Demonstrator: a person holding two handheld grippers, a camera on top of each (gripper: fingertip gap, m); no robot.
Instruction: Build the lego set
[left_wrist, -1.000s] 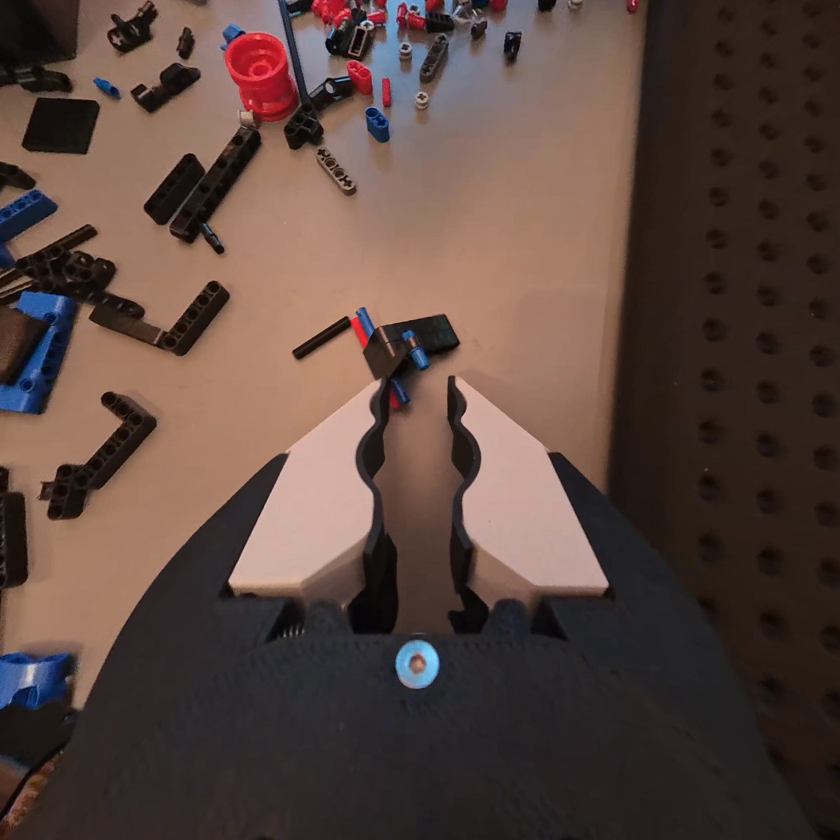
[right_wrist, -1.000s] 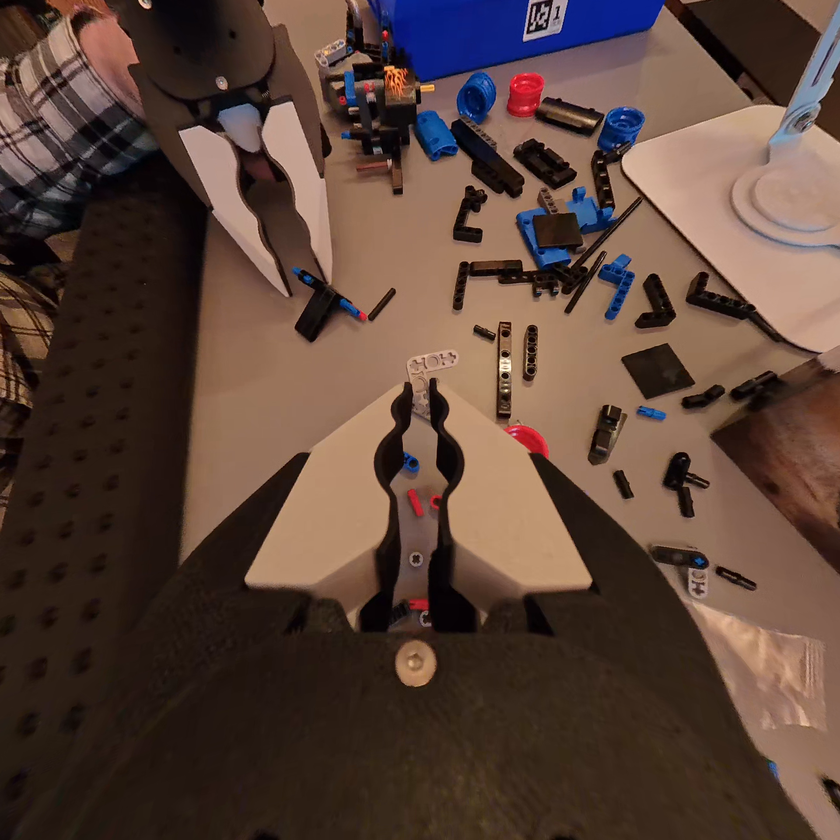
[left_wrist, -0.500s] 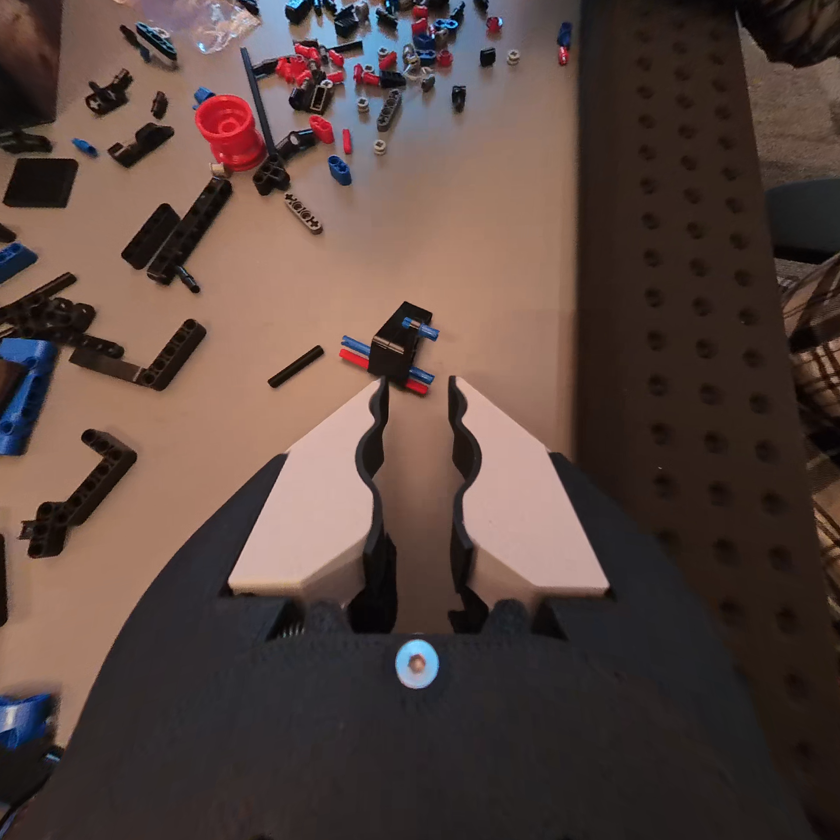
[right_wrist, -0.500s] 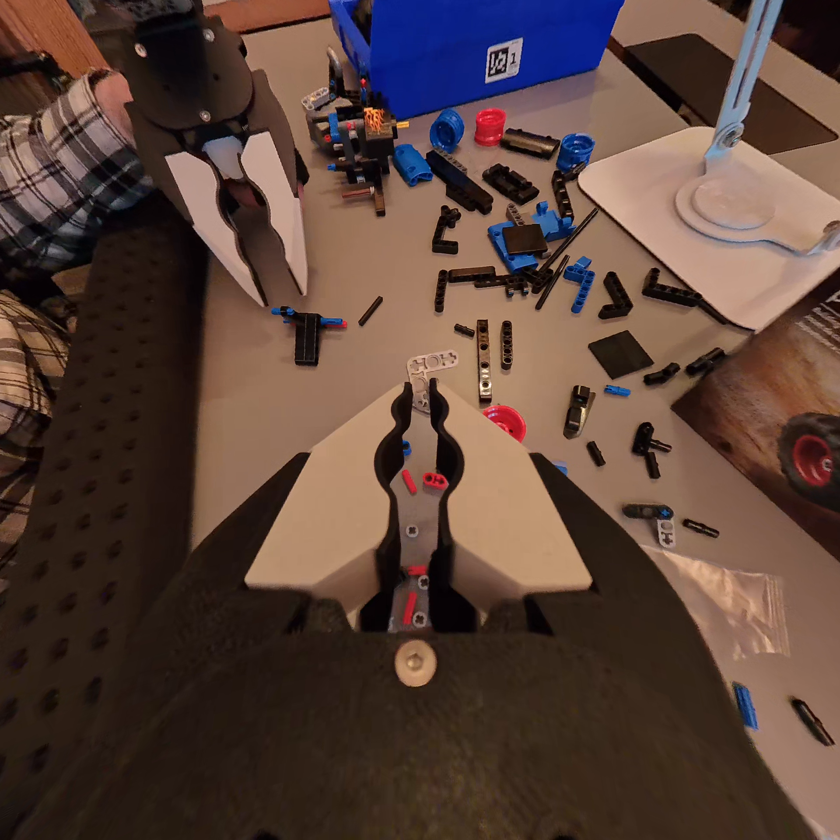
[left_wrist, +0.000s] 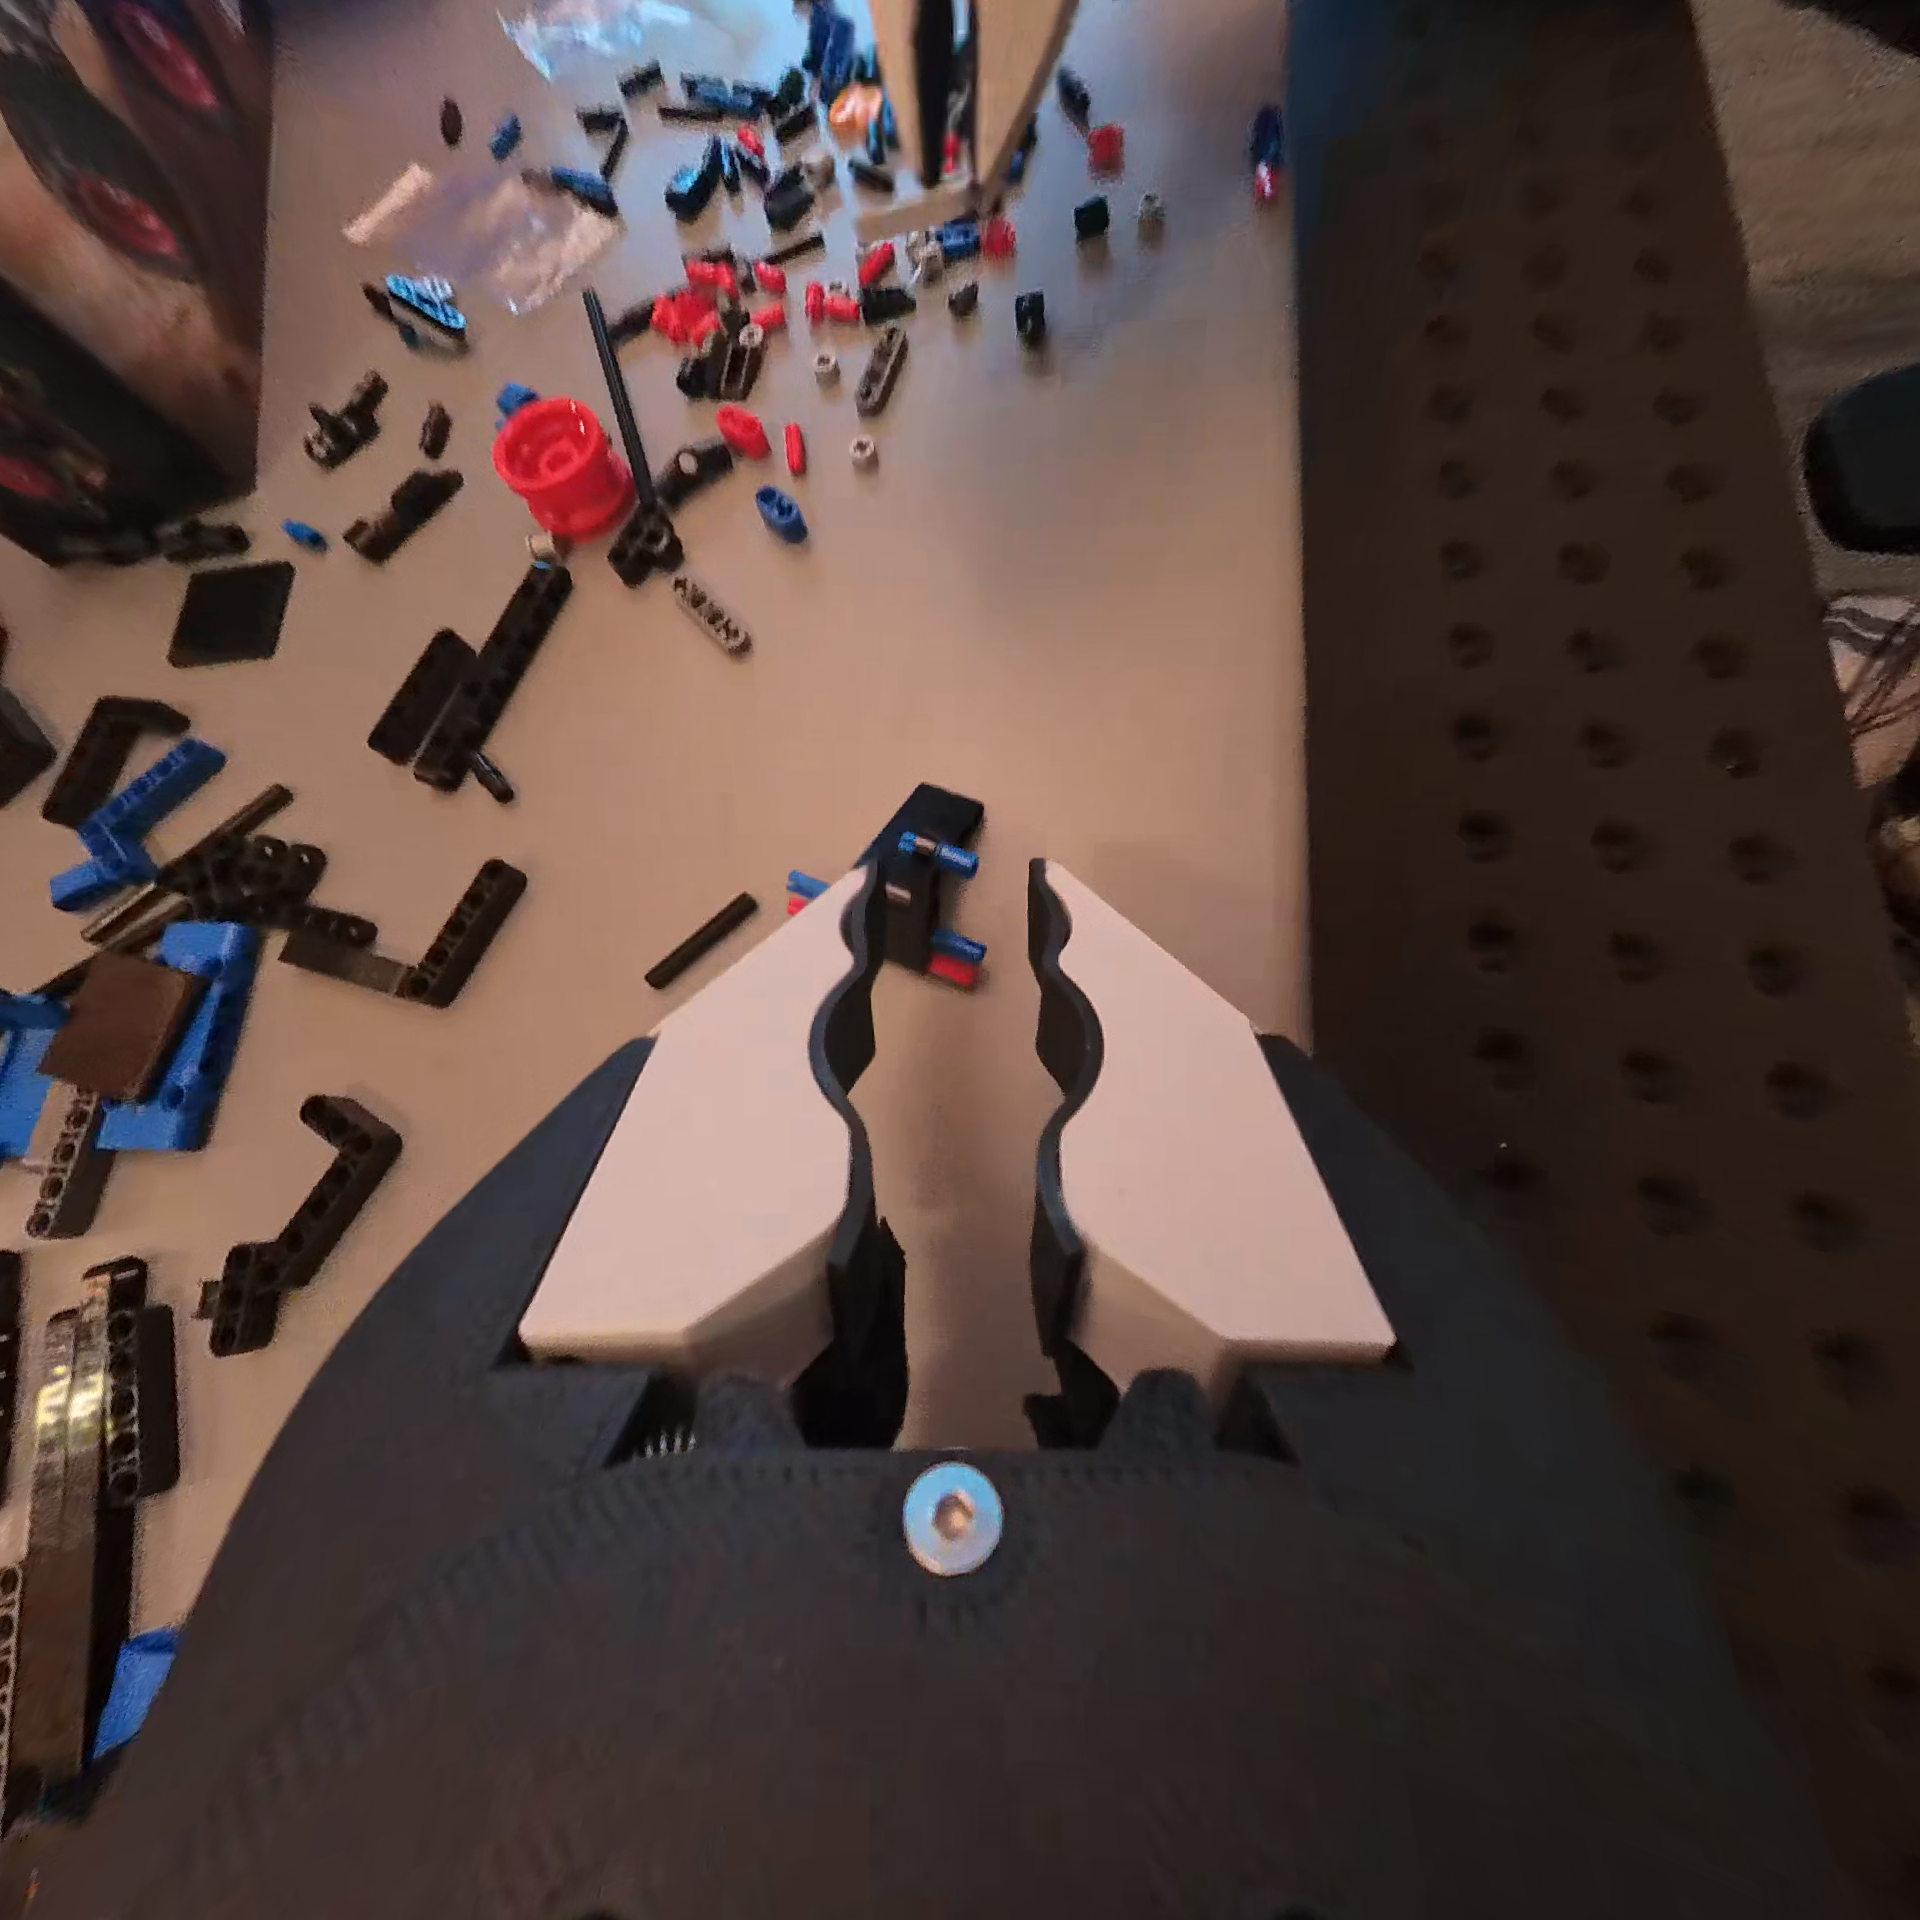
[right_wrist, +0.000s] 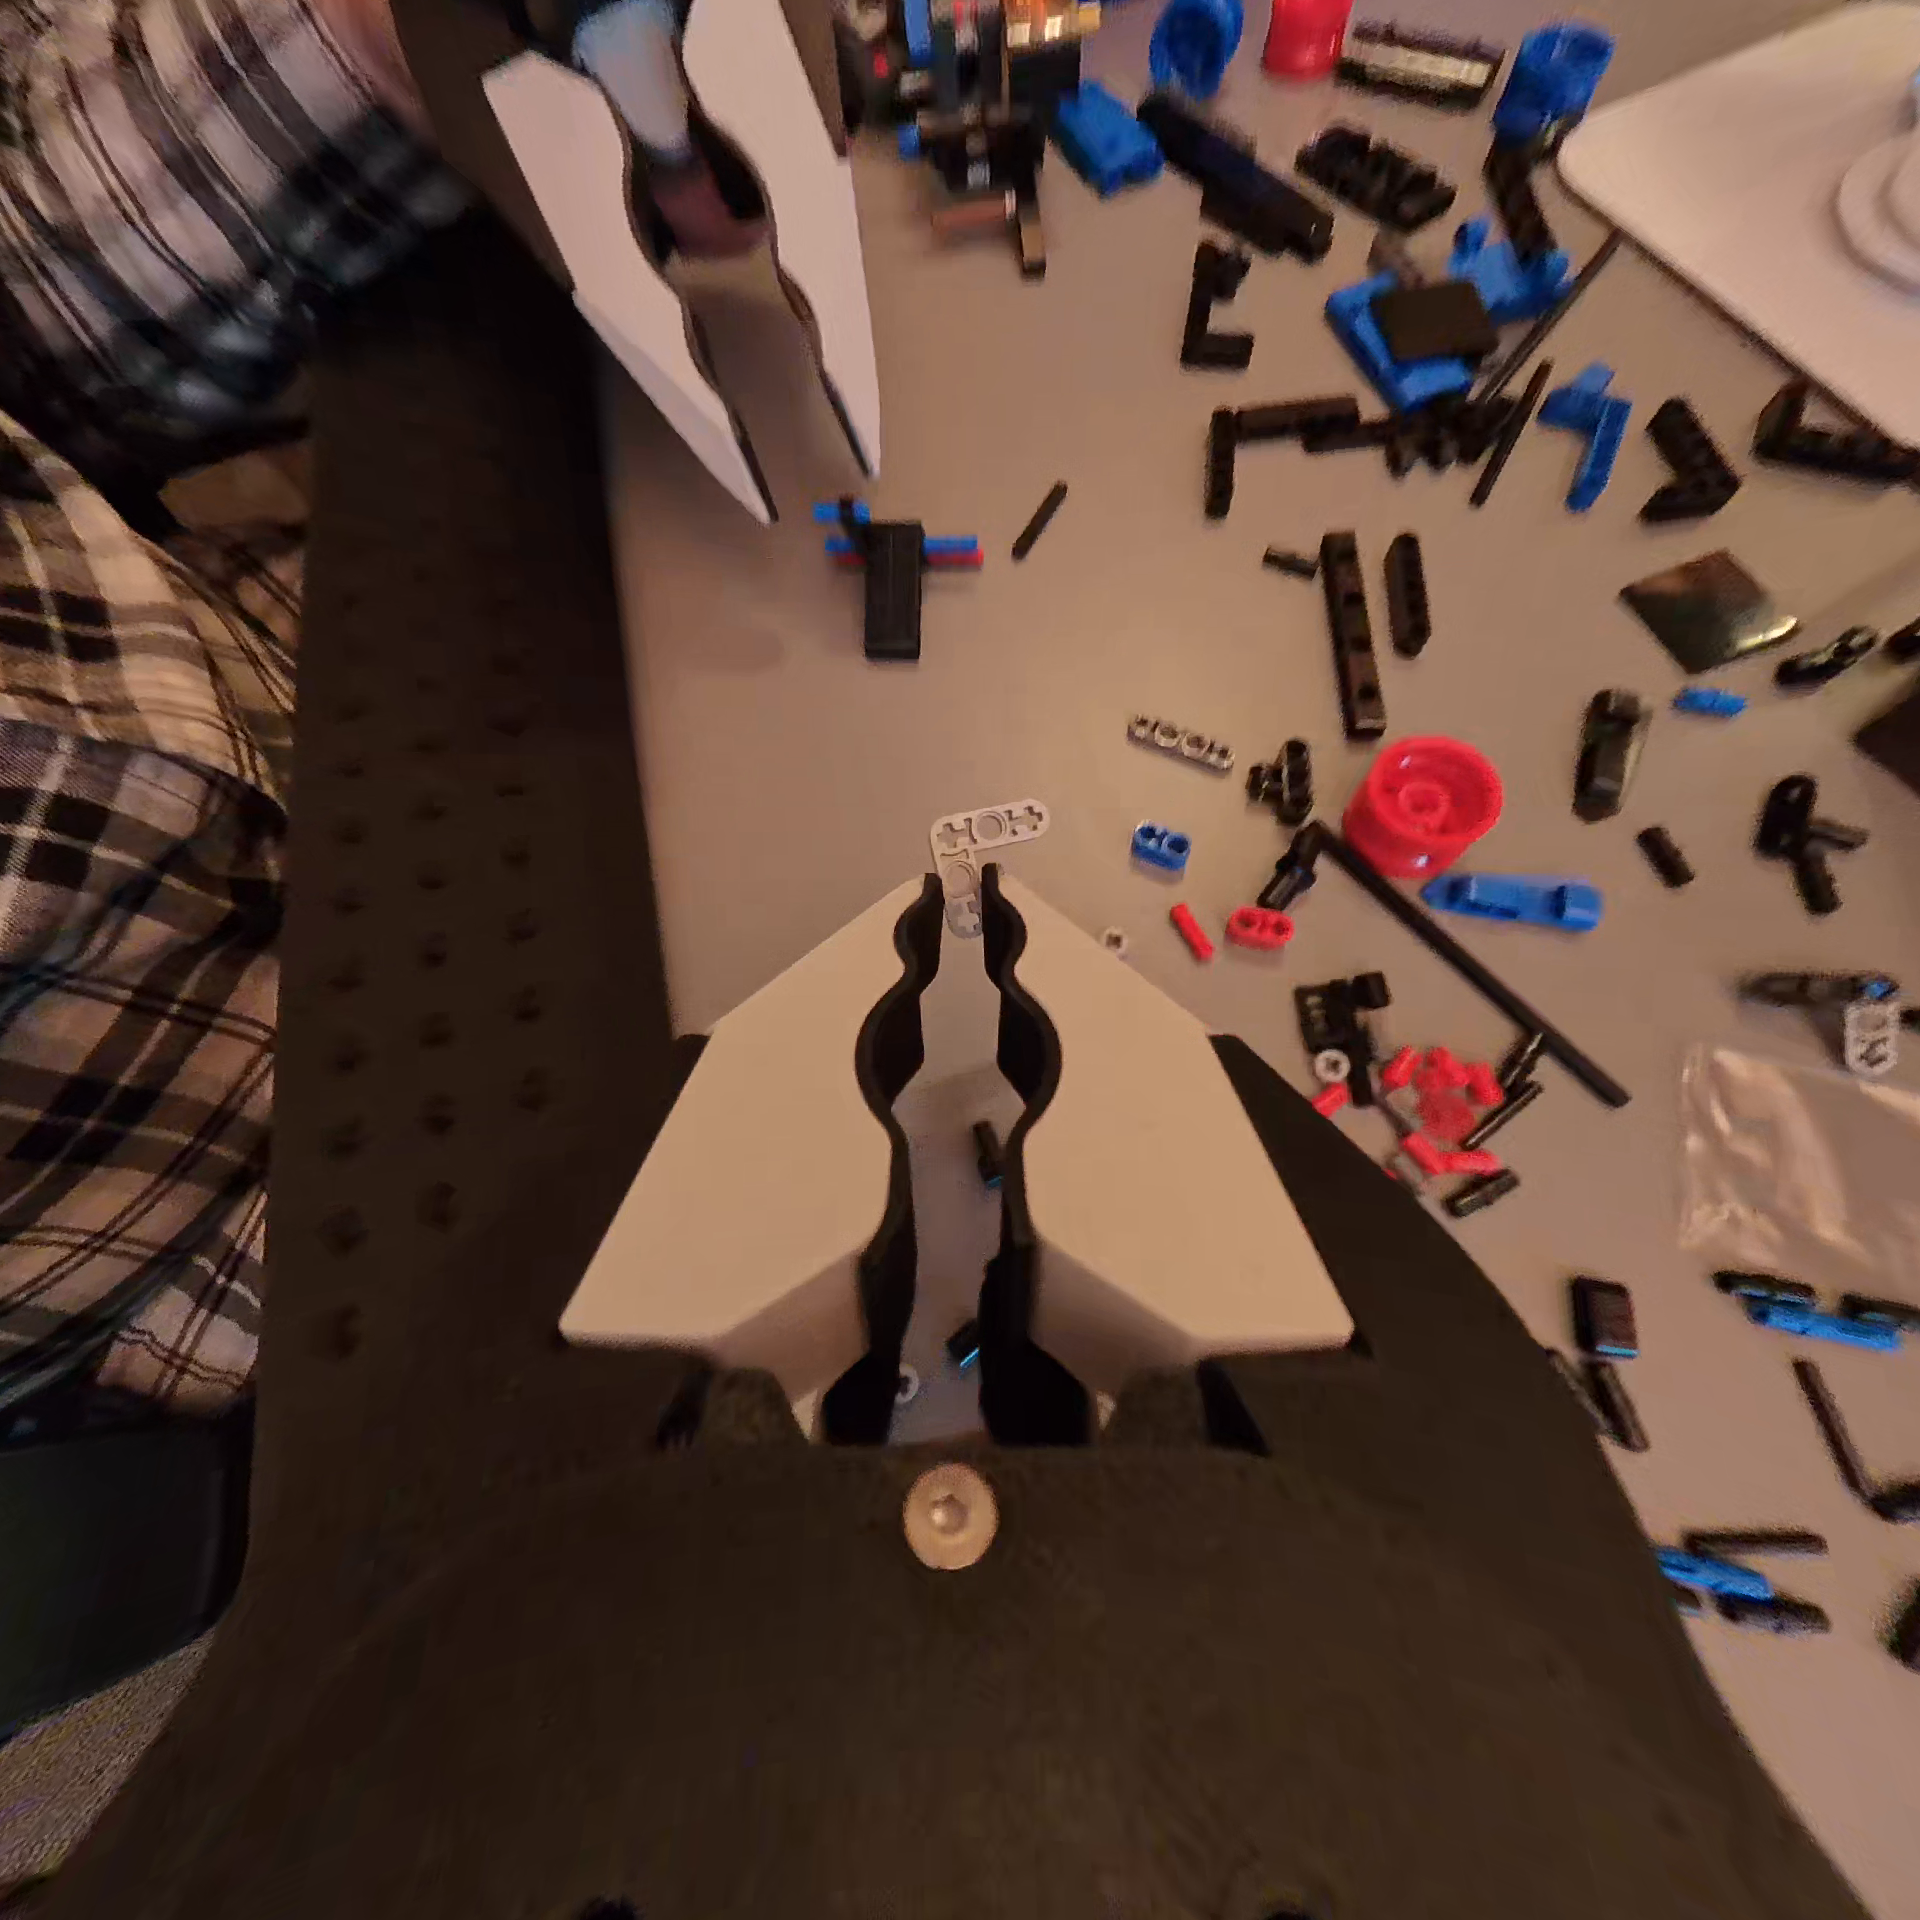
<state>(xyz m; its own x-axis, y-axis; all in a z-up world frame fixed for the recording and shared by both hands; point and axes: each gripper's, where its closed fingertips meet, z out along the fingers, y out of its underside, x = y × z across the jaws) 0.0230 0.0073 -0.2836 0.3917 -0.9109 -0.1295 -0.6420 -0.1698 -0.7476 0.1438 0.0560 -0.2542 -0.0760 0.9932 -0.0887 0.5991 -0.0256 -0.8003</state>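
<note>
A small black assembly (left_wrist: 916, 906) with blue and red pins through it lies on the grey table near the edge. My left gripper (left_wrist: 948, 881) is open, with its tips on either side of the assembly's near end; the left fingertip is close to it. In the right wrist view the left gripper (right_wrist: 821, 494) hangs just behind the assembly (right_wrist: 894, 587). My right gripper (right_wrist: 961, 883) is shut on a light grey L-shaped flat beam (right_wrist: 982, 836) and holds it above the table. It also shows at the top of the left wrist view (left_wrist: 951, 125).
Loose black, blue and red pieces cover the table, among them a red wheel hub (right_wrist: 1423, 805) and a long black axle (right_wrist: 1455, 956). A black perforated strip (left_wrist: 1558, 831) runs along the table edge. A clear bag (right_wrist: 1808, 1153), a white lamp base (right_wrist: 1714, 208) and a plaid sleeve (right_wrist: 135, 727) are in view. My hands' fingertips stand some 15 cm from each other. The red wheel hub (right_wrist: 1423, 805) is closer to my right gripper, around 11 cm from its tips; the left tips are 15 cm off. Look for it in the left wrist view (left_wrist: 565, 423) too.
My left gripper has moved forward, so the black assembly now lies between its open tips. The assembly turned on the table. My right gripper, still holding the grey beam, has shifted over the table.
</note>
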